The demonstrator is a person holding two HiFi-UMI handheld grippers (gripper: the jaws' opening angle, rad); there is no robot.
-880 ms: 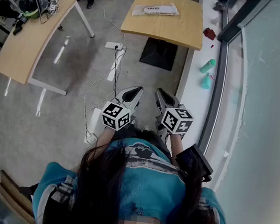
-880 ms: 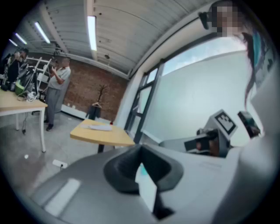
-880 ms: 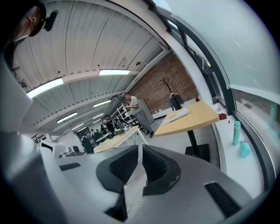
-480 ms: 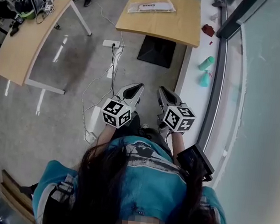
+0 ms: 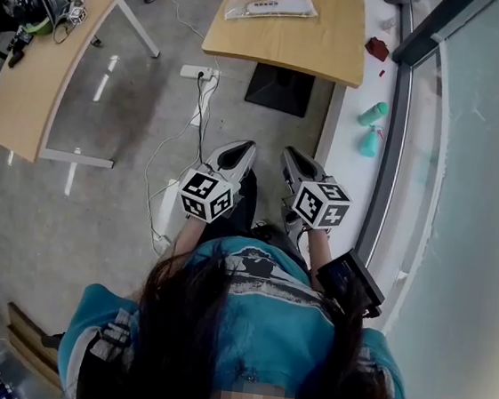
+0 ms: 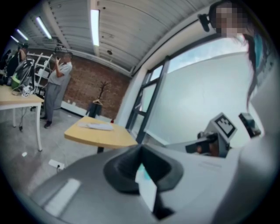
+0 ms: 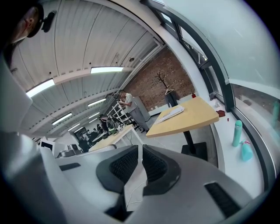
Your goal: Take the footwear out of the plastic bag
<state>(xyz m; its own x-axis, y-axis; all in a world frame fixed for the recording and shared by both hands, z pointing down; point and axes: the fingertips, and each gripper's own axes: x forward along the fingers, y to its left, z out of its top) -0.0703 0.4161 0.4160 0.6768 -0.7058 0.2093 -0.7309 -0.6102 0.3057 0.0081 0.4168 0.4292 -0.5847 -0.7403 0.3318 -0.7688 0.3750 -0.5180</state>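
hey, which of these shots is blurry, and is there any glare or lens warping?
Left gripper view: soft all over, the left tool is smeared, the ceiling light strip is blown out, and the corners are dark. Right gripper view: sharper, but the window frame bows strongly. Head view: crisp, with pale reflections on the floor.

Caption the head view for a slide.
Grey left gripper and right gripper, shut and empty, held near the body; the clear plastic bag lies untouched on the light wooden table ahead.

The plastic bag (image 5: 271,6) lies flat on the small wooden table (image 5: 294,47) — near its far edge.
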